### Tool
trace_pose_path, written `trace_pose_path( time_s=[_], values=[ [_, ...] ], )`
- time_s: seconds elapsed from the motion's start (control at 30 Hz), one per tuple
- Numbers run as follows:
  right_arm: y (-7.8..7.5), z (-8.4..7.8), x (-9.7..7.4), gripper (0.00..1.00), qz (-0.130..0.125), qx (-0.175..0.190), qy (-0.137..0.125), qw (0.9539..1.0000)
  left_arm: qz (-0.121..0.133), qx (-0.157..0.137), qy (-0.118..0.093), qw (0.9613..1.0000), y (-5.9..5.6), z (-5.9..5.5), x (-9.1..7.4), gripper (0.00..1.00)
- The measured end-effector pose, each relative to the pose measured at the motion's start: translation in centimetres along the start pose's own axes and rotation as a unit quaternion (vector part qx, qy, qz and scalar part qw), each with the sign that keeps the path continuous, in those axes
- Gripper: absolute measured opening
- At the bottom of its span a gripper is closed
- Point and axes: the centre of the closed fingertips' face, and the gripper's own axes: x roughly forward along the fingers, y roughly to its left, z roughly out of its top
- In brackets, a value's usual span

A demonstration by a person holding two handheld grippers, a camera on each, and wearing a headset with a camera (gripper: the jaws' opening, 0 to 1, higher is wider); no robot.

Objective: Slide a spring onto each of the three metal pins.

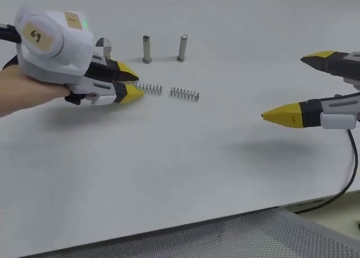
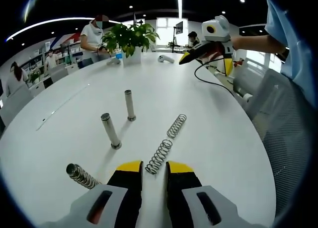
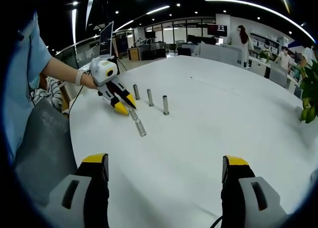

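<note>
Head view: spring [image 1: 150, 89] at left claw [image 1: 139, 85]

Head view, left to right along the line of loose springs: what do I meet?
left gripper → first loose spring → second loose spring → right gripper

The pins [image 1: 147, 49] are shared: seen from above in the head view, close in the left gripper view, far in the right gripper view
</note>
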Motion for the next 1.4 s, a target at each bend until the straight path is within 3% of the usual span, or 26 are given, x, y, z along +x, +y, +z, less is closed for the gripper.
trace_pose_path(
  time_s=[1.0,1.4],
  values=[
    [0.0,-0.4,0.5,0.93,0.004,-0.003,0.006,1.0000,-0.010,0.008,0.010,0.9999,-1.3,-0.2,0.0,0.02],
    [0.4,-0.2,1.0,0.92,0.012,-0.005,0.007,0.9999,-0.007,-0.002,0.007,0.9999,-1.0,-0.2,-0.4,0.02]
  ],
)
